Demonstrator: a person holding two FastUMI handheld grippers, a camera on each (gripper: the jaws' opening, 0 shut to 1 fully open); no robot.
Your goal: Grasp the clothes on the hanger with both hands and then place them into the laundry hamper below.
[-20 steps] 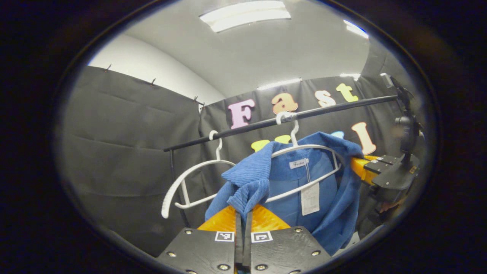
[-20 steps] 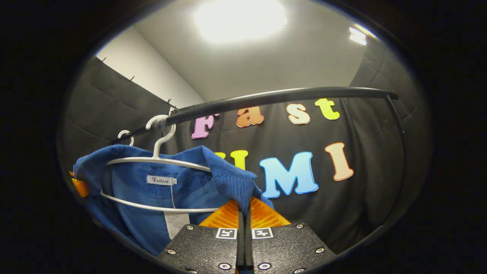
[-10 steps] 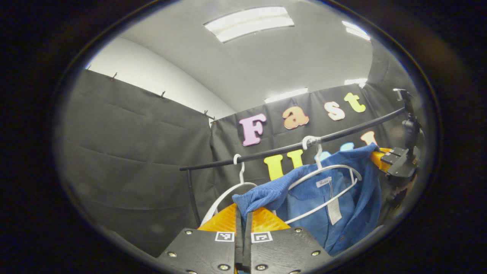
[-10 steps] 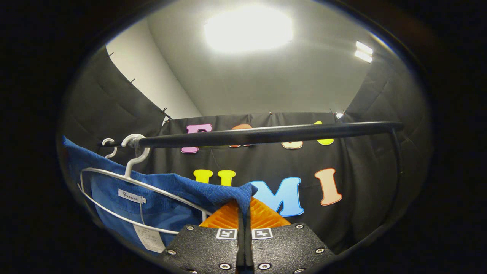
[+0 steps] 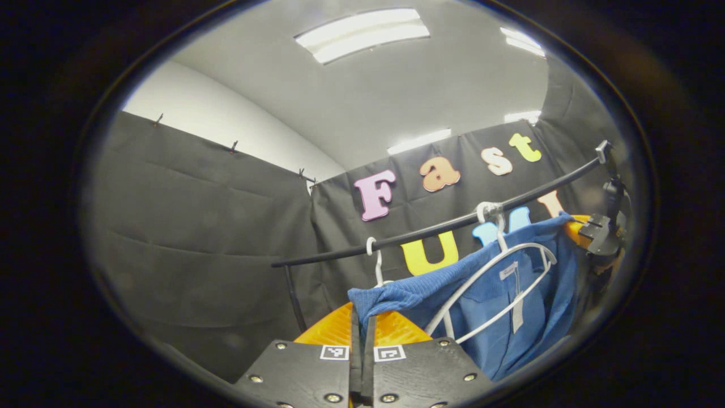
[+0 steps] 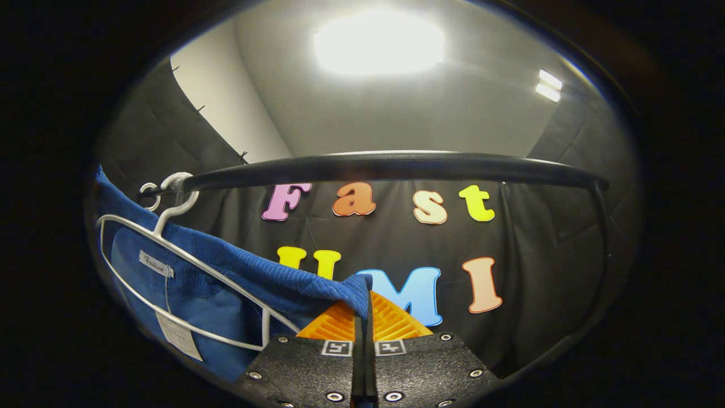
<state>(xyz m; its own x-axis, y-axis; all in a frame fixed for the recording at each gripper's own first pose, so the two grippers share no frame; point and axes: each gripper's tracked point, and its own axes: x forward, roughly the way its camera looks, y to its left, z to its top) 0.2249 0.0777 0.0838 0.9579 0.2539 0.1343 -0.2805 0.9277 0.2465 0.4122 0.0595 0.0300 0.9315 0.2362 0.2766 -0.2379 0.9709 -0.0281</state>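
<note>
Pulling the blue garment [image 5: 498, 306] off its white hanger [image 5: 493, 266] on the rail [image 5: 430, 229] is the step in hand: the left gripper [image 5: 361, 317] and right gripper [image 6: 362, 306] each pinch a shoulder, stretched apart; next, free it and lower toward the hamper, whose contents I cannot tell

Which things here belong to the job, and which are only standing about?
Job: blue garment, white hanger it hangs on, left gripper and right gripper, each shut on the cloth.

Standing about: second white hanger, bare; black rail; ceiling lights.
</note>
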